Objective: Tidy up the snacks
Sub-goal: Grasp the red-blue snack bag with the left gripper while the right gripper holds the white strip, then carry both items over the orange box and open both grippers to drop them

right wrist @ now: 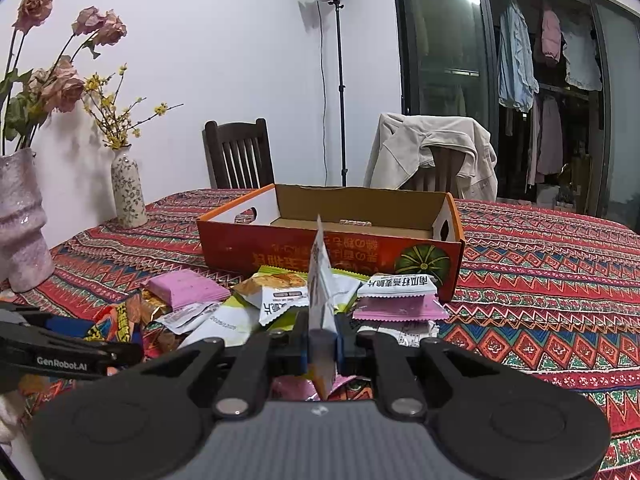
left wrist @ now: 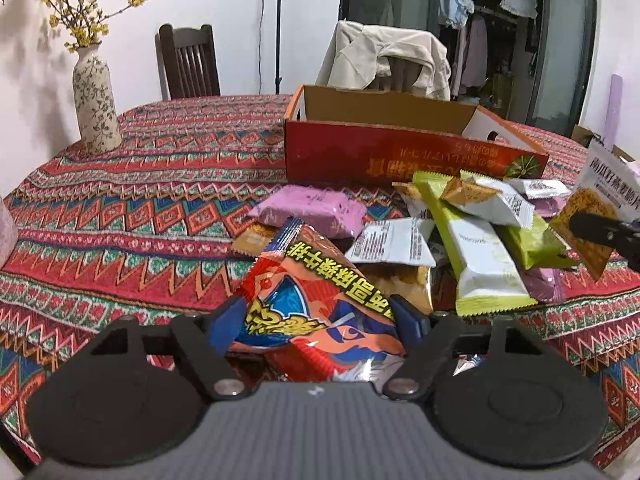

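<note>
My snack packets (right wrist: 280, 300) lie heaped on the tablecloth (right wrist: 540, 272) before the cardboard box (right wrist: 328, 240); the small vase (right wrist: 128, 188) stands far left; two chairs behind the table

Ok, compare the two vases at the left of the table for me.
The pink vase is plain, glittery and ridged; the floral vase is white with a leafy print and smooth. The pink vase holds pink roses, the floral vase yellow-flowered twigs. The pink vase stands nearer the camera, the floral vase farther back. Both stand upright on the patterned tablecloth.
</note>
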Demonstrator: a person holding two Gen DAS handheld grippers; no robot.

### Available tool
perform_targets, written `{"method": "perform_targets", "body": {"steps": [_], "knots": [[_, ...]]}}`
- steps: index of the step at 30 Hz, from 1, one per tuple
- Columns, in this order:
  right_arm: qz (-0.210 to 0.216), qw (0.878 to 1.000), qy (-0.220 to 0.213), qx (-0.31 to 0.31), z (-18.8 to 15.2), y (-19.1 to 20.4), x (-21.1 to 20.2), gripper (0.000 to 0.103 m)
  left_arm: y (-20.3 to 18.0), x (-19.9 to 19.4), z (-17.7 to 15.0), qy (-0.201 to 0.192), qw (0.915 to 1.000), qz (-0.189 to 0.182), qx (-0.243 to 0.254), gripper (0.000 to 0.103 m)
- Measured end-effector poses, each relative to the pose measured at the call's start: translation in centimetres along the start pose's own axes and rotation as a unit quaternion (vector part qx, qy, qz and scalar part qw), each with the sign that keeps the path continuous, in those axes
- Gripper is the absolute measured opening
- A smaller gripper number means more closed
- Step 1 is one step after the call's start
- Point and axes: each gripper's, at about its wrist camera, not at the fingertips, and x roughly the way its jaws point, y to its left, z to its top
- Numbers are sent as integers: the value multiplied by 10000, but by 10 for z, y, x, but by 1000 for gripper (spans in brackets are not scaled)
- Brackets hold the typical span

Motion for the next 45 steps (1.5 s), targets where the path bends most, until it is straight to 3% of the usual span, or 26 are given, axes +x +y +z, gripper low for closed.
{"method": "perform_targets", "body": {"steps": [11, 20, 26, 32, 37, 43, 44, 45], "knots": [[-11, 10000, 5, -20, 0, 2, 0, 12, 2, -9, 14, -371, 9992, -30, 143, 78], [-245, 9993, -221, -157, 39, -8, 12, 12, -15, -12, 82, -1118, 9930, -202, 309, 78], [-564, 9982, -164, -147, 88, -25, 63, 12, -33, 30, 145, -1116, 9930, -385, 45, 78], [-846, 9961, 163, 180, 119, -50, 140, 12, -51, 96, 195, -1001, 9946, -167, -225, 78], [-910, 9951, 312, 238, 122, -58, 181, 12, -57, 145, 211, -779, 9964, 19, -326, 78], [-1044, 9922, 613, 304, 117, -67, 212, 14, -59, 174, 204, -648, 9976, 149, -194, 83], [-1035, 9920, 654, 318, 116, -68, 213, 22, -58, 174, 202, -669, 9975, 96, -182, 85], [-1018, 9920, 656, 358, 113, -69, 213, 36, -57, 175, 201, -671, 9976, 21, -181, 95]]}}
